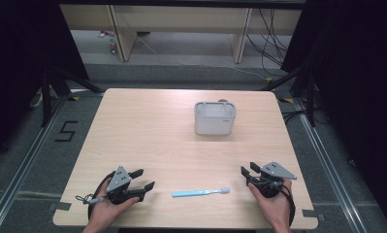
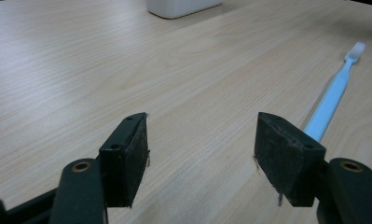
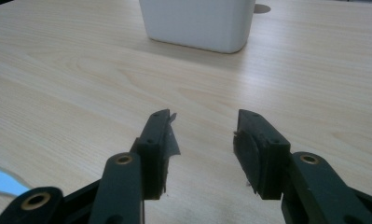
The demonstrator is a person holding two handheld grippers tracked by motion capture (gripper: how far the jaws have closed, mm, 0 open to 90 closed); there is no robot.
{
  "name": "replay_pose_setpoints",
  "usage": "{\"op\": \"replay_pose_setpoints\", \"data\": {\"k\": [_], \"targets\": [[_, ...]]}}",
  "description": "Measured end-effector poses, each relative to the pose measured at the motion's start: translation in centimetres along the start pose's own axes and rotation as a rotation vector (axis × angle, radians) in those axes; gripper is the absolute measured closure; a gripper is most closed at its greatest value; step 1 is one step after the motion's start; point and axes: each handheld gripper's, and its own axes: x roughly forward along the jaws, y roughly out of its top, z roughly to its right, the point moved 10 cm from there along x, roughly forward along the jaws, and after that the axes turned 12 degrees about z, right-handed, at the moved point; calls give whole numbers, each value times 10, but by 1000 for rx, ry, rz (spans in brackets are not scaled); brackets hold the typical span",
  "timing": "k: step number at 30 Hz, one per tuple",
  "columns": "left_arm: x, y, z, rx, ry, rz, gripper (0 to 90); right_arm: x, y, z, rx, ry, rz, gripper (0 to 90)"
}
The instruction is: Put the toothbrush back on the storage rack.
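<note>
A light blue toothbrush (image 1: 199, 192) with a white head lies flat near the table's front edge, between the two hands. My left gripper (image 1: 143, 178) rests at the front left, open with nothing between its jaws; in the left gripper view the toothbrush (image 2: 330, 98) lies just past the right jaw. At the front right my right gripper (image 1: 248, 172) stands open and empty. A white rectangular tub (image 1: 215, 118) sits upright toward the back right of the table; it stands ahead of the right gripper (image 3: 202, 133) as the tub (image 3: 197, 23).
The light wooden table (image 1: 147, 131) has bare surface between the grippers and the tub. Dark floor, black stands and cables surround the table; wooden furniture stands at the back.
</note>
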Motion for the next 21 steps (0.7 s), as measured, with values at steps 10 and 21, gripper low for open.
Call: {"op": "replay_pose_setpoints", "data": {"k": [10, 21], "targets": [[-1, 0, 0, 6, -2, 5, 342, -6, -4, -19, 145, -36, -186, 497], [4, 6, 13, 10, -53, 1, 346, -1, -5, -17, 123, -28, -228, 482]]}}
